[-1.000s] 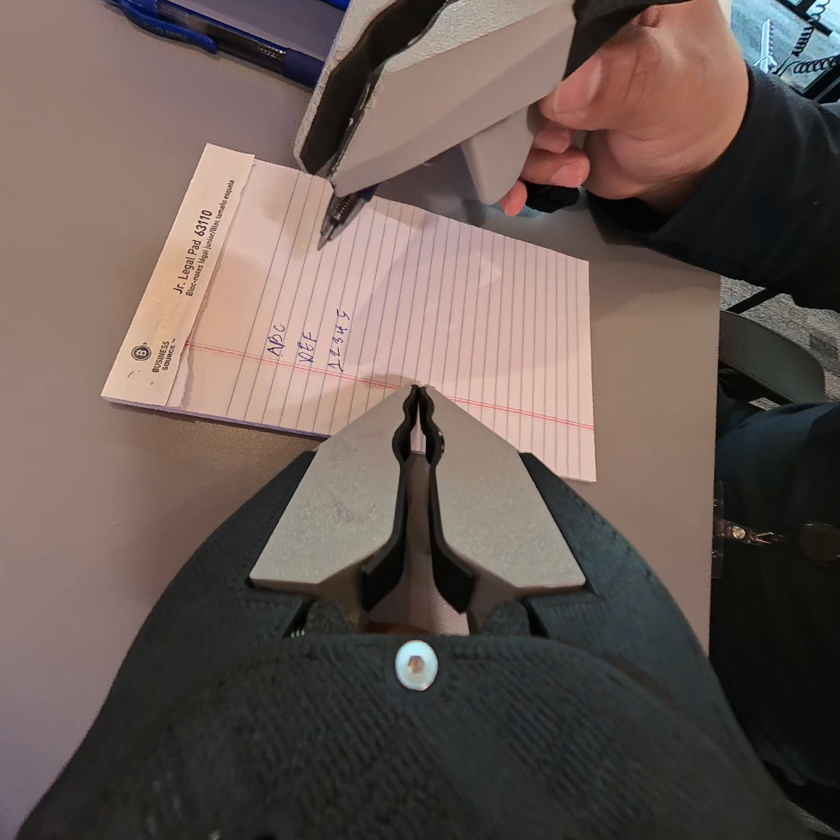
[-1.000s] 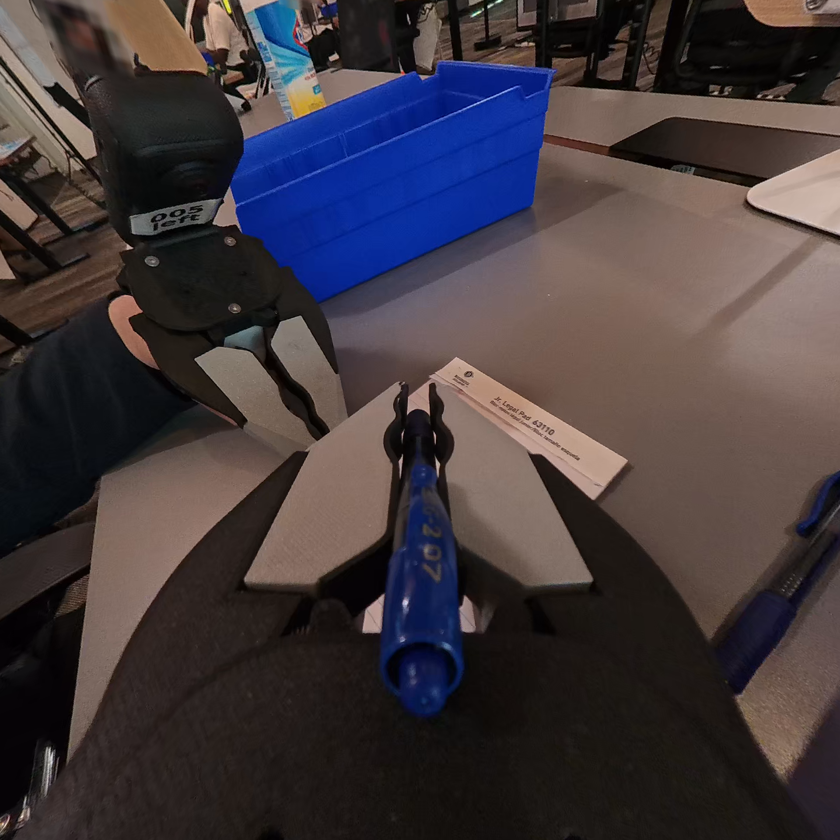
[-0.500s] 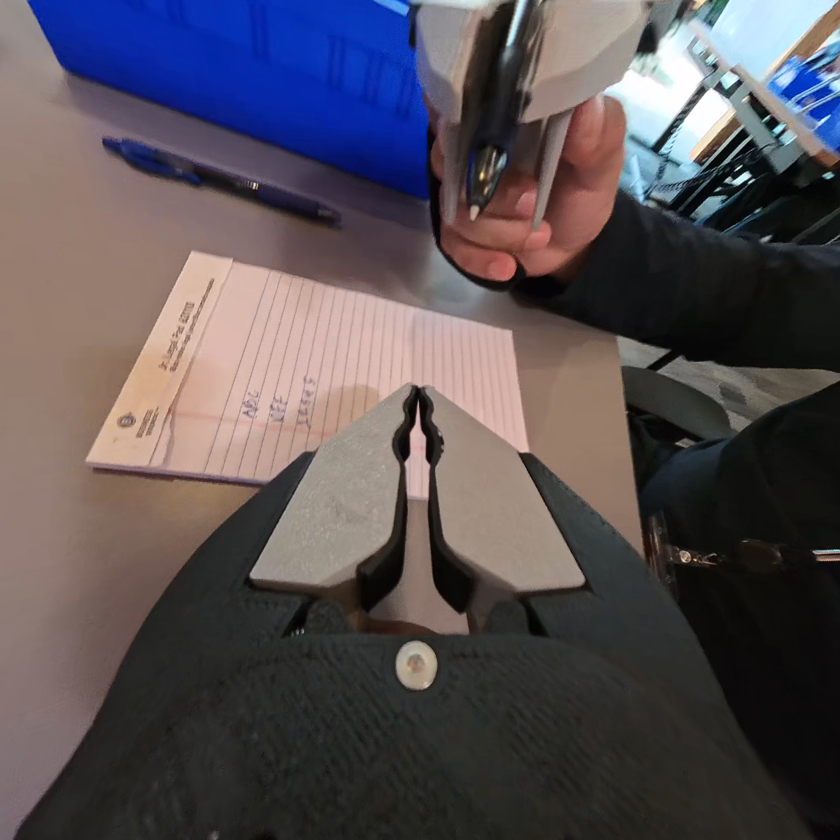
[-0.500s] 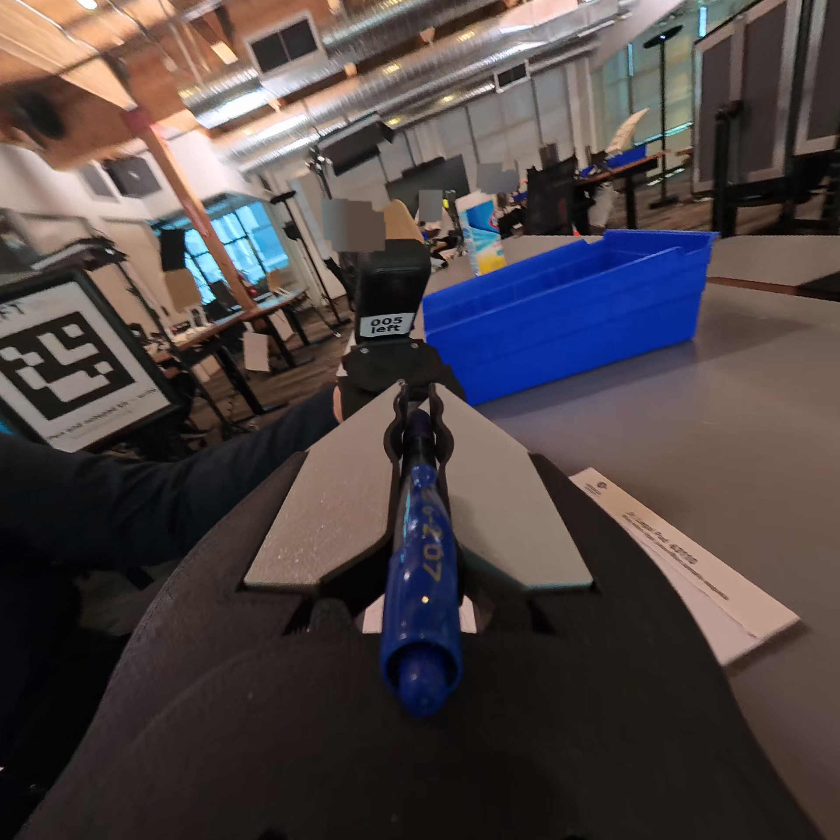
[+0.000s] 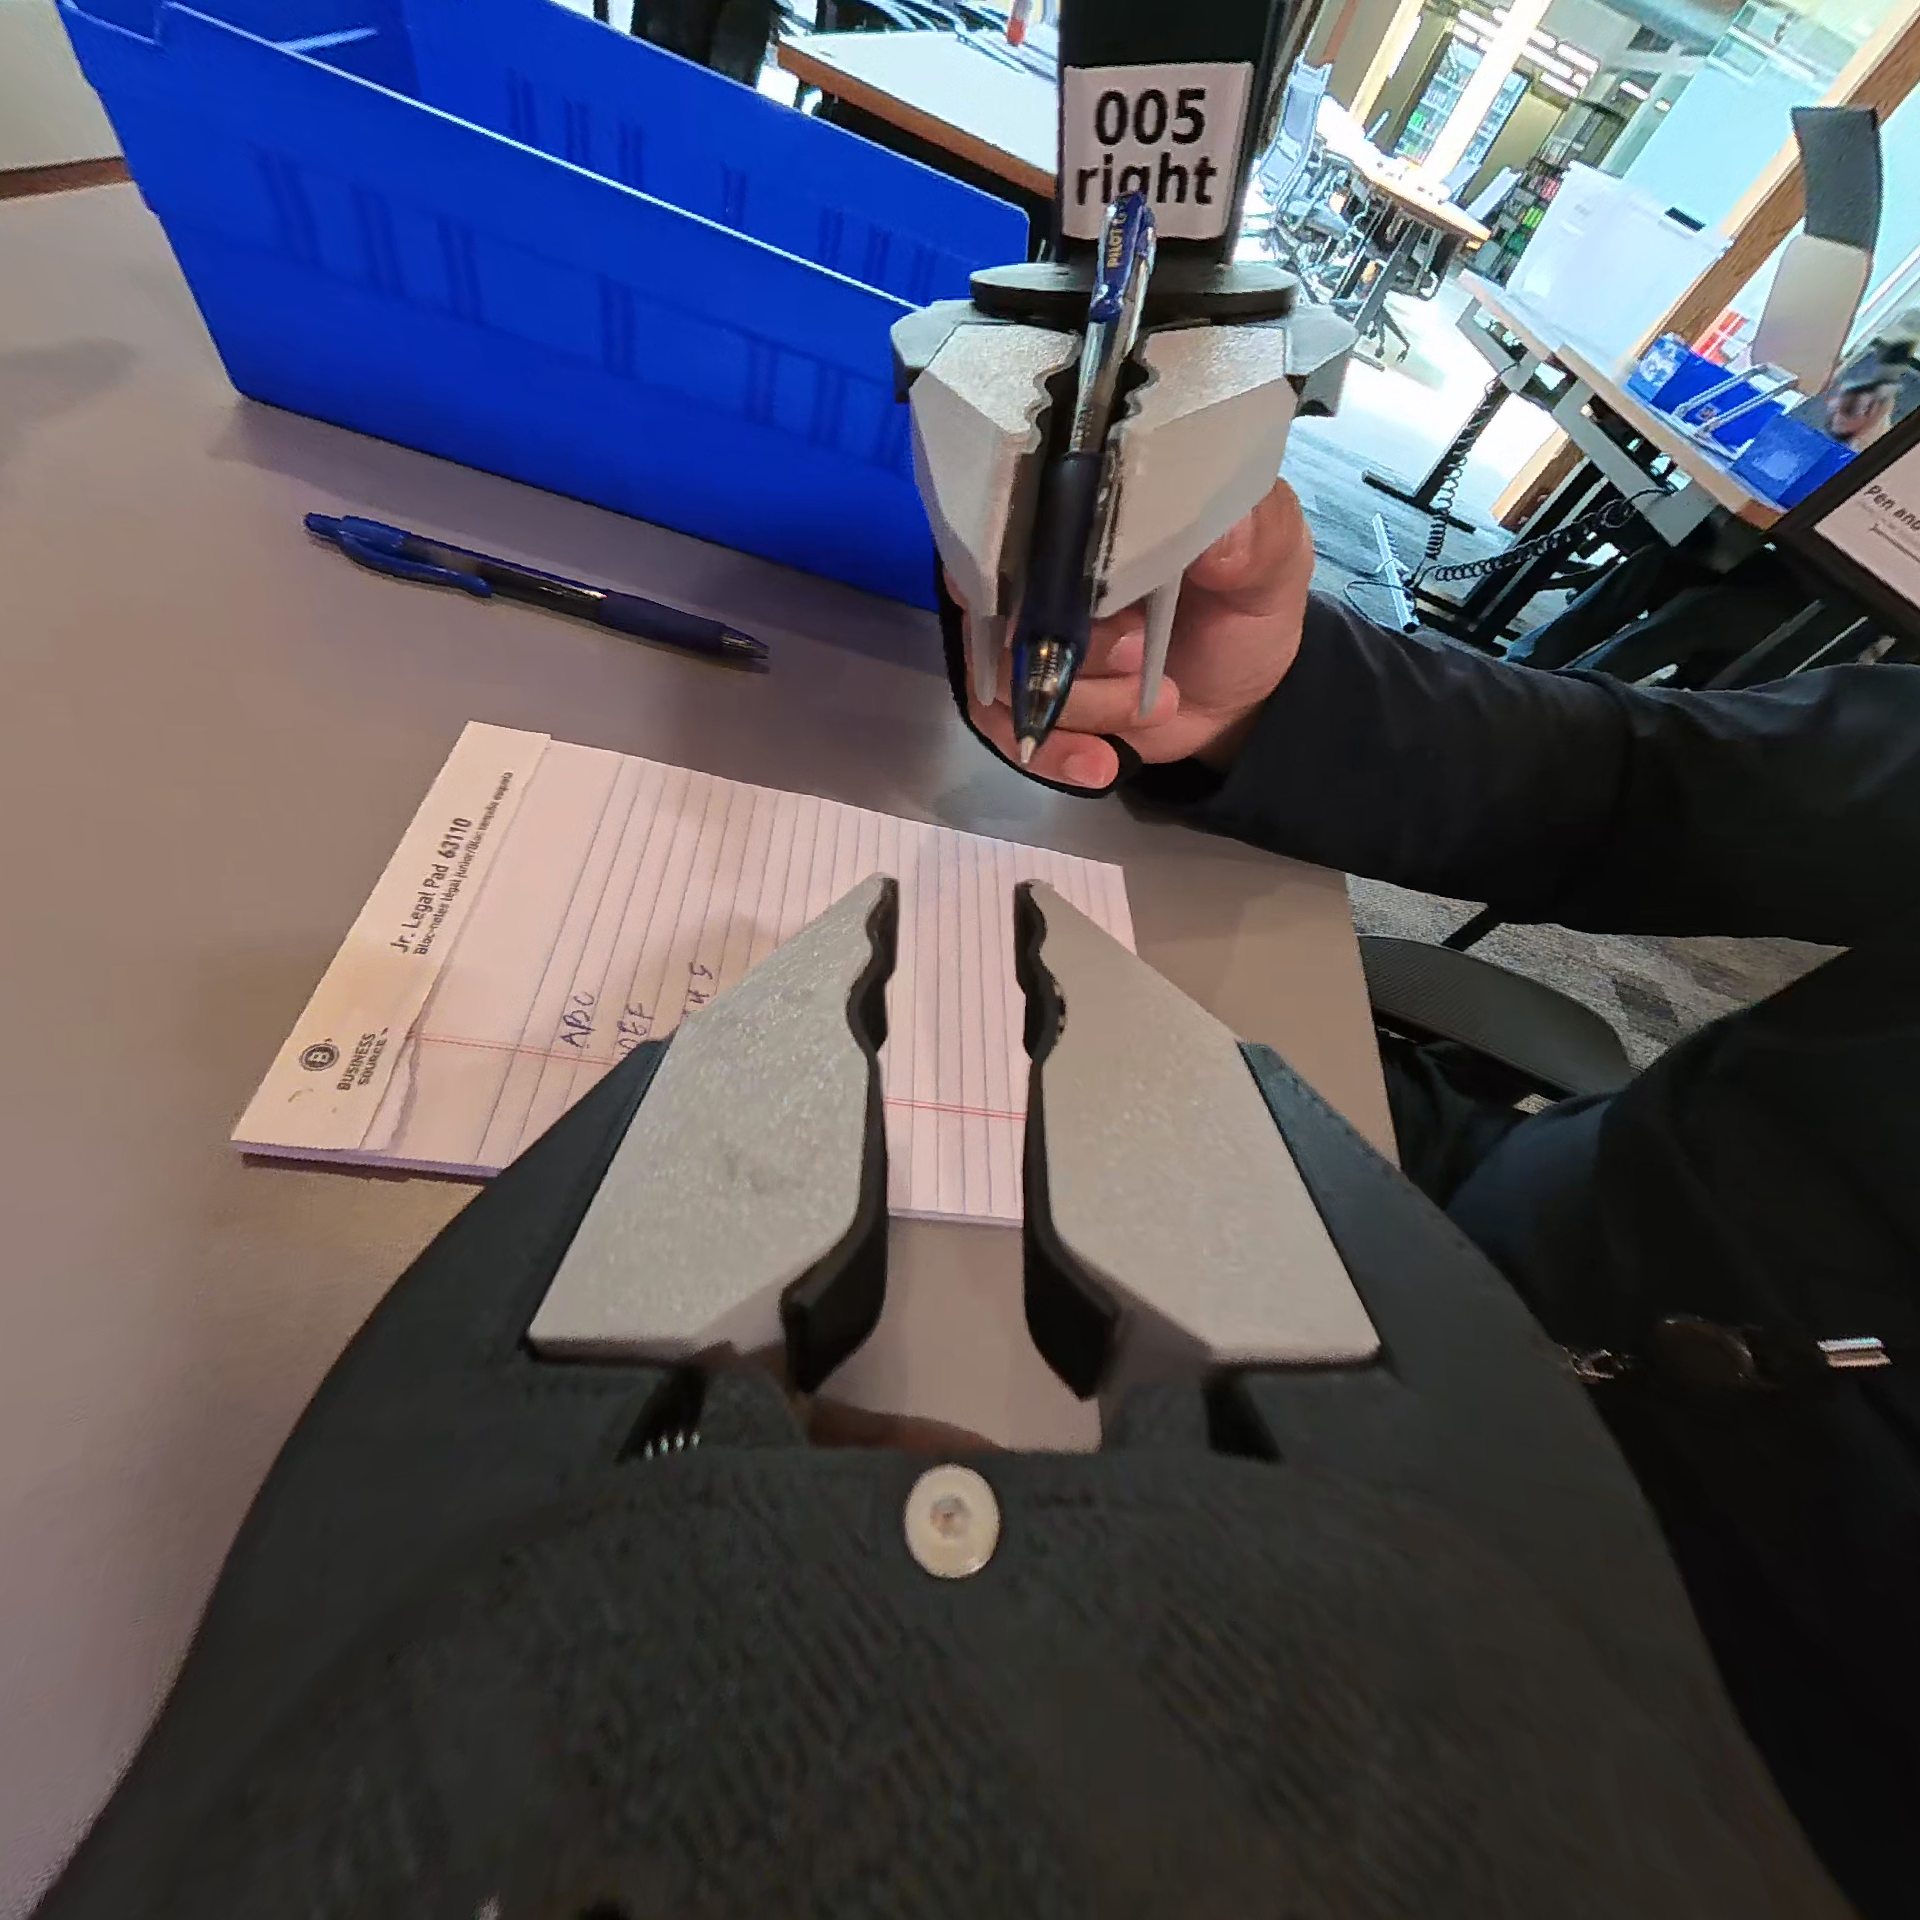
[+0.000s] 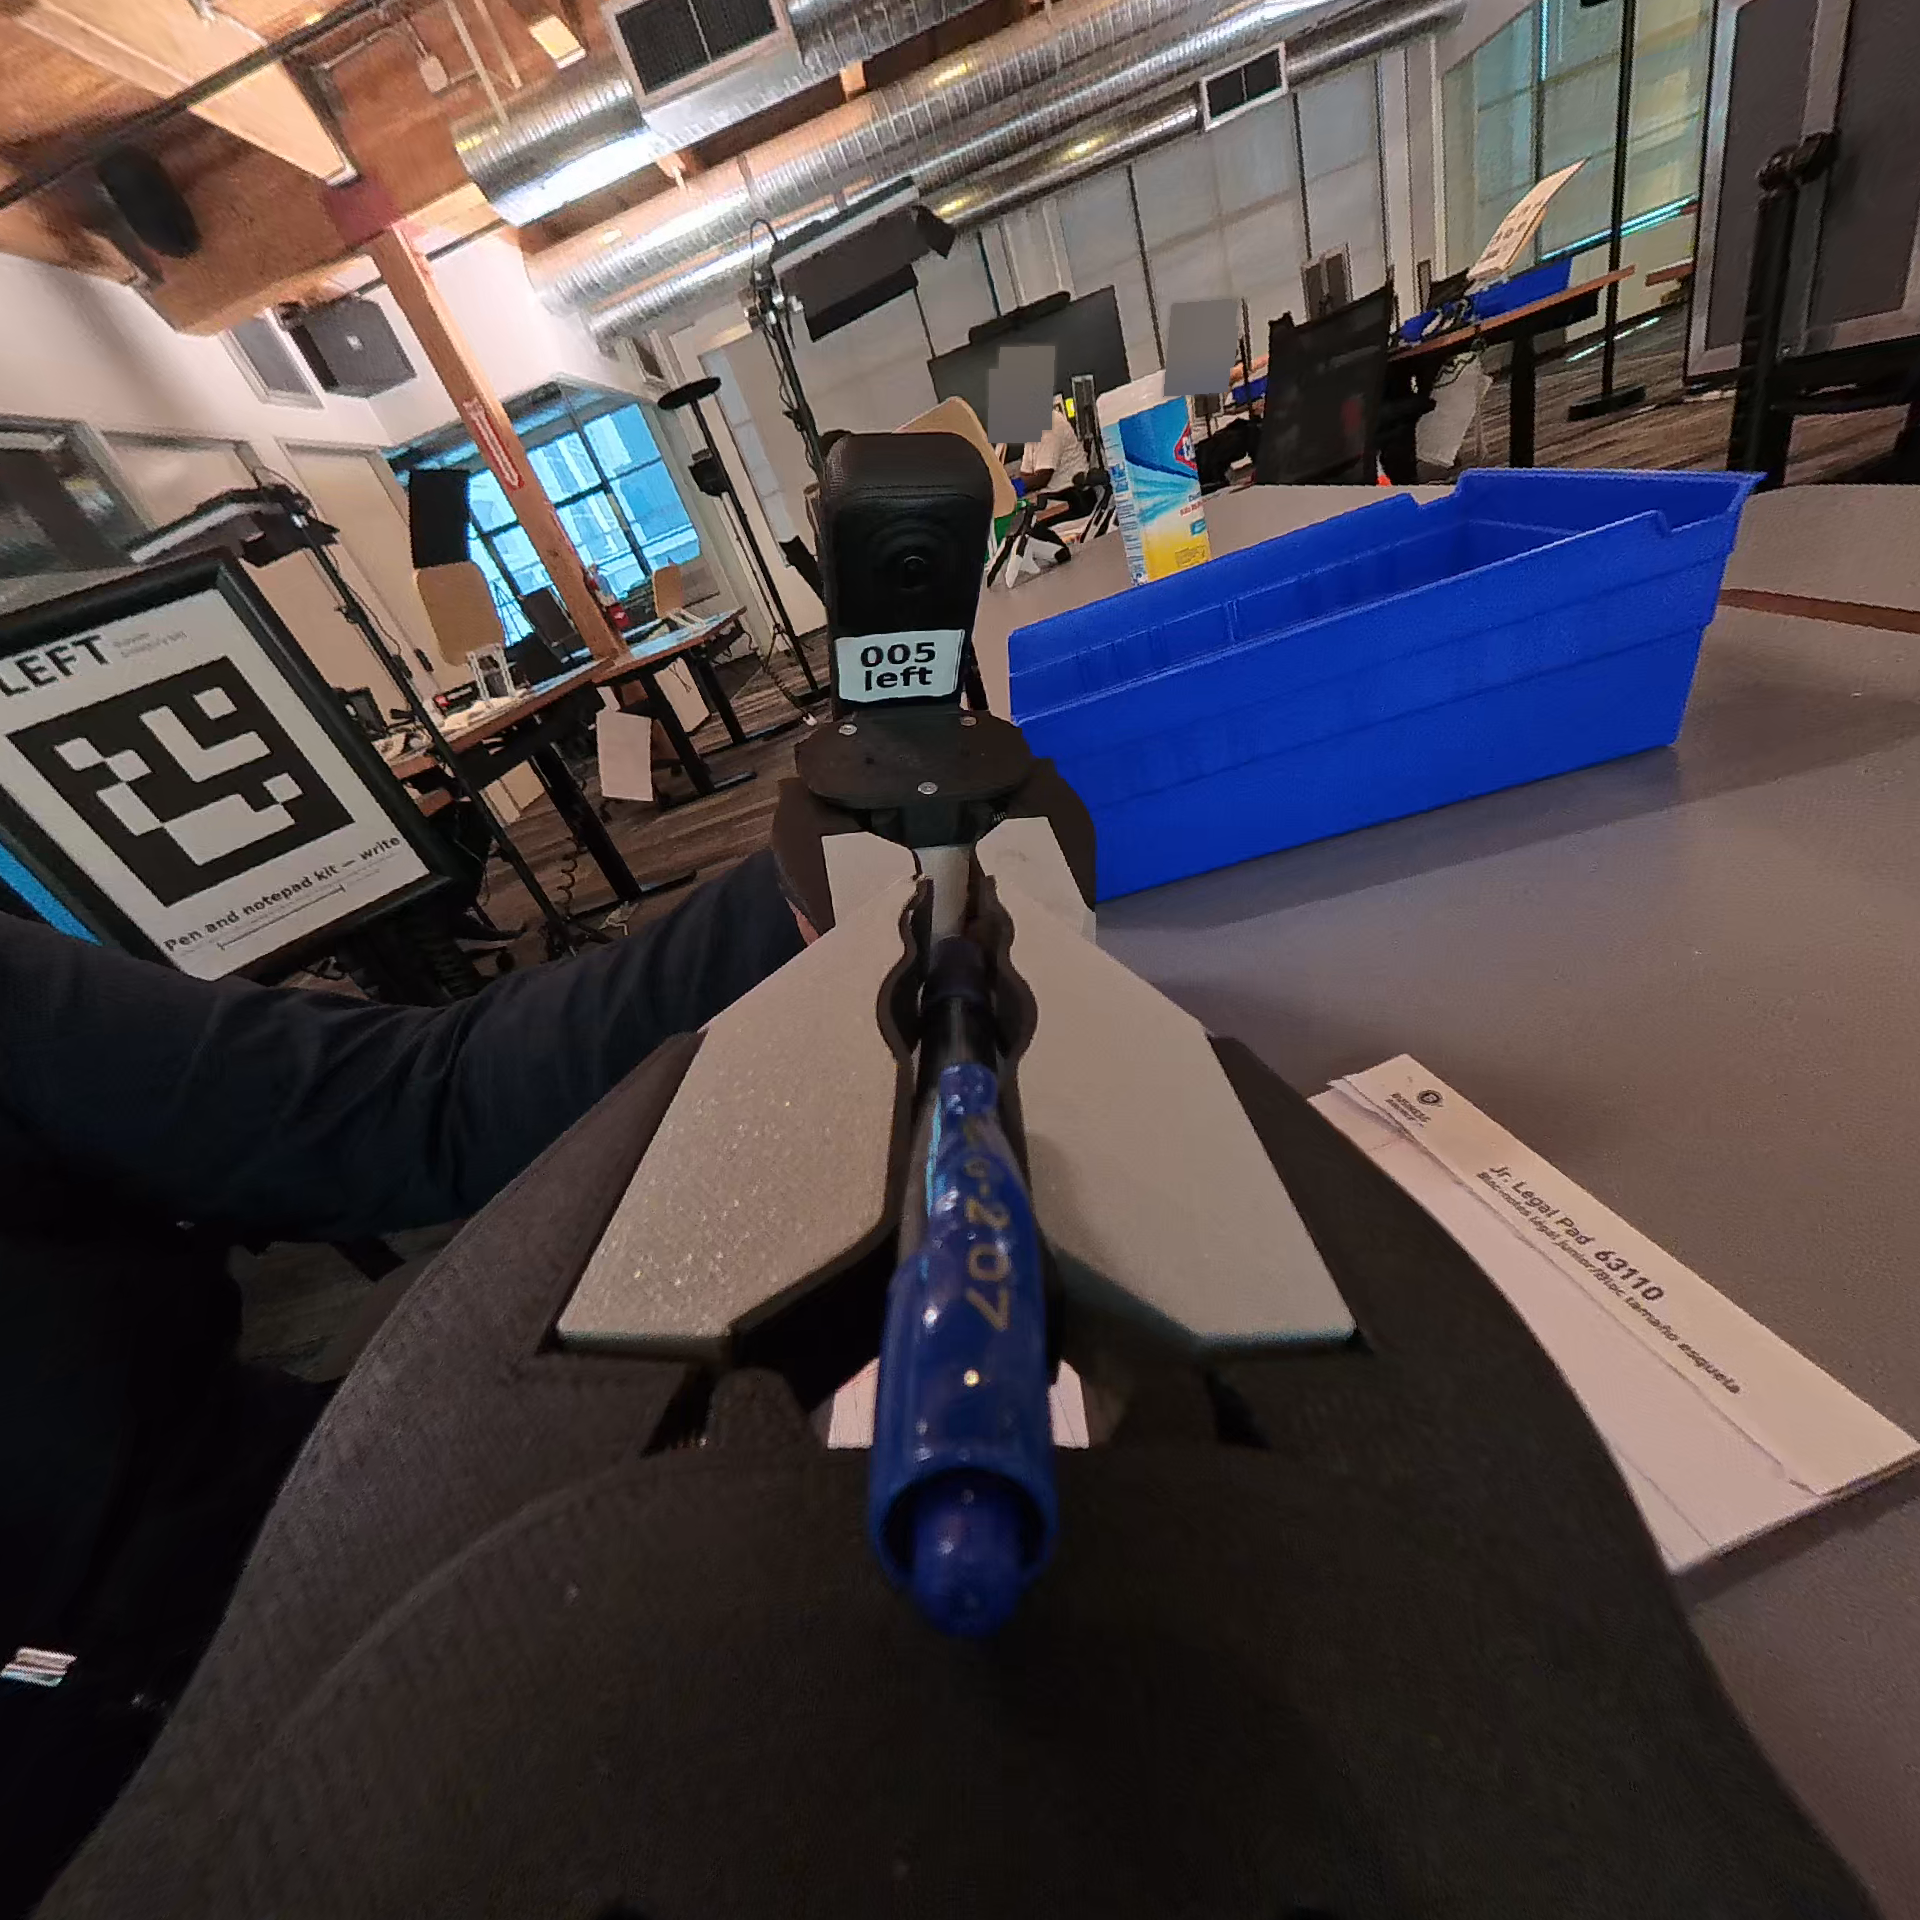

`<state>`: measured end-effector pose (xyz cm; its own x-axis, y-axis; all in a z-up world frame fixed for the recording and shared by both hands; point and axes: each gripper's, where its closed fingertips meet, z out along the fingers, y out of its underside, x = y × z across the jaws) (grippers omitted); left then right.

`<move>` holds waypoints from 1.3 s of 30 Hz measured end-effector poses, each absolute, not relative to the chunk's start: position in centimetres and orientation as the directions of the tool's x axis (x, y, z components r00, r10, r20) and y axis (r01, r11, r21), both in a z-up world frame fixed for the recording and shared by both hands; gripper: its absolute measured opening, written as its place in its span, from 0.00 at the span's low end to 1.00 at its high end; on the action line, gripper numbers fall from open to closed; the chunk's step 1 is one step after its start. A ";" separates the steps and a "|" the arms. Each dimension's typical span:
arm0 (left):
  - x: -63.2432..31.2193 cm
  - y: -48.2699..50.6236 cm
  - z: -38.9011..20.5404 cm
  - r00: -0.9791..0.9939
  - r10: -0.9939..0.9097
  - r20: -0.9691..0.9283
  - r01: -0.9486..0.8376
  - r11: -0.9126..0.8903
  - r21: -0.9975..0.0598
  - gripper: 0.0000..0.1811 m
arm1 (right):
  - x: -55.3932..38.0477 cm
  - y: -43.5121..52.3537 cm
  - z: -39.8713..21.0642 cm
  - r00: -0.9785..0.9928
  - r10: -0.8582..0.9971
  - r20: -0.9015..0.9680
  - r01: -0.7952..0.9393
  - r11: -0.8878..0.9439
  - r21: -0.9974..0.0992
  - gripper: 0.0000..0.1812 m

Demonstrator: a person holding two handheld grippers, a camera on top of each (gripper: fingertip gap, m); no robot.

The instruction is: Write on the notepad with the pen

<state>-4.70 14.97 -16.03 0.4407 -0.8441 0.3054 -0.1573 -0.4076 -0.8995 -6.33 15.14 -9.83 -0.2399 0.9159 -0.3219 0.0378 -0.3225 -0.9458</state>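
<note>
In the left wrist view, a second blue pen [image 5: 530, 582] was seen lying on the grey table [image 5: 156, 779] at the upper left, just in front of the long blue bin [image 5: 540, 260]; this loose pen was not shown in the right wrist view. Below it, at centre left, the lined notepad [image 5: 665, 935] lay flat on the table, its header strip toward the left, with a few handwritten marks partly hidden behind the left gripper [image 5: 951, 904]. That gripper was held with its jaws parted and nothing between them, low over the near edge of the pad. At upper centre the right gripper [image 5: 1075, 665] was seen facing the camera, gripped by a hand [image 5: 1226, 644], its jaws clenched on the pen [image 5: 1081, 488], whose tip pointed down and hung clear above the table just beyond the pad's far edge.

In the right wrist view, a framed sign with a black-and-white marker [image 6: 197, 769] stood at the left, shown only by its corner in the other view. At centre the pen [image 6: 961, 1309] ran along the right gripper [image 6: 956, 925], with the left gripper [image 6: 940, 862] beyond it; whether the two nearly touched could not be judged. At right lay the bin [image 6: 1371, 686] and one corner of the notepad [image 6: 1621, 1288].

Two pens, two grippers, one notepad and one bin were counted.

Compared with half a second before, the left gripper's jaws had been opened, having been closed then, and the right gripper had been lowered slightly in the frame.
</note>
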 end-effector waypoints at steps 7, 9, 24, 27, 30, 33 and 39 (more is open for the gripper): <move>-5.0 15.2 -15.5 0.449 -0.836 0.315 -0.122 -0.407 -0.905 0.11 | -6.5 15.0 -10.6 -0.233 0.918 -0.321 0.084 -0.310 -0.947 0.03; -4.8 15.1 -15.2 0.432 -0.840 0.329 -0.109 -0.411 -0.905 0.11 | -6.7 14.8 -11.0 -0.226 0.925 -0.306 0.103 -0.290 -0.952 0.03; -4.8 14.8 -14.5 0.410 -0.851 0.328 -0.088 -0.395 -0.914 0.11 | -7.4 14.0 -12.3 -0.224 0.931 -0.289 0.177 -0.253 -0.951 0.03; -4.6 14.6 -14.4 0.401 -0.856 0.327 -0.086 -0.391 -0.916 0.10 | -7.4 14.0 -12.3 -0.231 0.925 -0.301 0.177 -0.265 -0.948 0.03; -4.5 14.3 -14.4 0.391 -0.865 0.314 -0.097 -0.378 -0.921 0.06 | -7.5 14.0 -12.5 -0.230 0.922 -0.313 0.191 -0.273 -0.943 0.03; -4.4 14.1 -14.3 0.378 -0.874 0.305 -0.101 -0.367 -0.925 0.05 | -7.4 13.9 -12.4 -0.243 0.912 -0.331 0.192 -0.290 -0.938 0.03; -4.2 13.7 -14.3 0.360 -0.884 0.298 -0.113 -0.358 -0.927 0.07 | -7.2 13.7 -12.4 -0.271 0.886 -0.376 0.208 -0.328 -0.922 0.03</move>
<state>-4.17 13.70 -14.28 0.3598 -0.8843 0.2976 -0.1134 -0.3580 -0.9268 -7.22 13.74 -12.36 -0.2707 0.8861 -0.3761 0.2077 -0.3277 -0.9217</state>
